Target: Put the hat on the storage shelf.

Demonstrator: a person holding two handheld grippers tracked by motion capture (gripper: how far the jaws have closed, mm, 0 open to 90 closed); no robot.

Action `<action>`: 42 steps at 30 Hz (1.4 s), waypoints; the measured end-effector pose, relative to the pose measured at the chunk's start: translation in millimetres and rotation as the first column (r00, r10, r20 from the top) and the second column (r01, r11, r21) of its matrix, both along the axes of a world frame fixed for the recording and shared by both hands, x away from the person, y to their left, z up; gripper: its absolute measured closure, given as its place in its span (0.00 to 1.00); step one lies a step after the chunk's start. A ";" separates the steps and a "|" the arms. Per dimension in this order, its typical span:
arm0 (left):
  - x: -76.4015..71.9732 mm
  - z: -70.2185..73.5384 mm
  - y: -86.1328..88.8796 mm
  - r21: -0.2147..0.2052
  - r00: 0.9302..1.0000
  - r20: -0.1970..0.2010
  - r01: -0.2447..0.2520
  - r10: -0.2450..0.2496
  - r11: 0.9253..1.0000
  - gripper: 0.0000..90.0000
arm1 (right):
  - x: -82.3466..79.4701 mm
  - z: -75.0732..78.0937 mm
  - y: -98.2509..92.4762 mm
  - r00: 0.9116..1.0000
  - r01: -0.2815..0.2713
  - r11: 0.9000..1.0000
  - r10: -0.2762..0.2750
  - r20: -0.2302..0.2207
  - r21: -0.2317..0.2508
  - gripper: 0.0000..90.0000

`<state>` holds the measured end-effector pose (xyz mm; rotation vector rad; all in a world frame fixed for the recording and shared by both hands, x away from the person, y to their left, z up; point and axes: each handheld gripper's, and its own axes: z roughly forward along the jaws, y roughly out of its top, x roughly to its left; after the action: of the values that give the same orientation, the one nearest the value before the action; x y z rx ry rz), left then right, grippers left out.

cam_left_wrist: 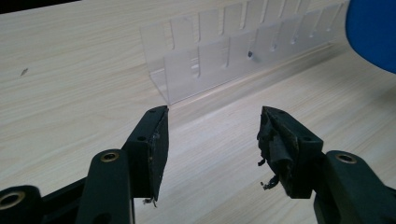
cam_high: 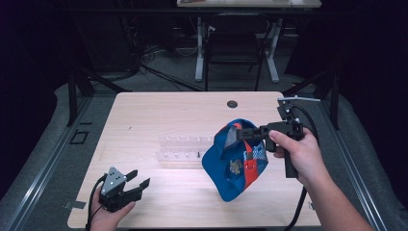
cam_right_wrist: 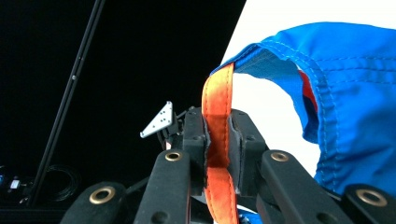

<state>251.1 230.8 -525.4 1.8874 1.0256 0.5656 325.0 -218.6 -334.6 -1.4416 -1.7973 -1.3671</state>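
1. A blue fabric cap with red and orange panels and a printed badge is seen in the high view held up over the right half of a pale wooden table, its lower edge hanging close to the tabletop
2. An orange strap at the back of the cap is pinched between the two black jaws of the right gripper, which are closed tight on it in the right gripper view
3. The right gripper is held by the person's right hand, raised above the table's right side
4. A clear plastic slotted rack lies on the table just to the left of the cap
5. The left gripper is held low near the table's front left corner by the left hand; its jaws are spread wide apart with nothing between them
6. In the left gripper view the rack is seen beyond the parted jaws, well apart from them, with a blue edge of the cap at the upper right
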 end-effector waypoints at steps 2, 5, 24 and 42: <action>0.0 2.5 -3.5 -0.008 1.000 0.010 0.008 -0.008 1.000 0.49 | 2.2 2.6 3.2 1.000 -0.002 1.000 0.002 0.000 0.003 0.87; -0.3 7.3 -9.1 -0.017 0.999 0.023 0.024 -0.023 1.000 0.50 | 5.4 5.0 9.0 1.000 -0.002 1.000 0.002 0.005 0.021 0.87; -2.1 28.4 -81.9 -0.019 0.979 0.061 0.194 -0.193 0.981 0.48 | 18.6 13.3 43.1 1.000 -0.009 0.999 0.008 0.020 0.044 0.87; -16.2 40.8 -128.8 -0.022 0.948 0.092 0.307 -0.303 0.952 0.46 | 27.6 11.4 68.6 0.999 -0.014 0.998 0.012 0.032 0.055 0.87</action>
<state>234.9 102.0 -484.6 1.9232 0.6639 0.4402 352.6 -150.0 -323.2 -1.3847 -1.7716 -1.4293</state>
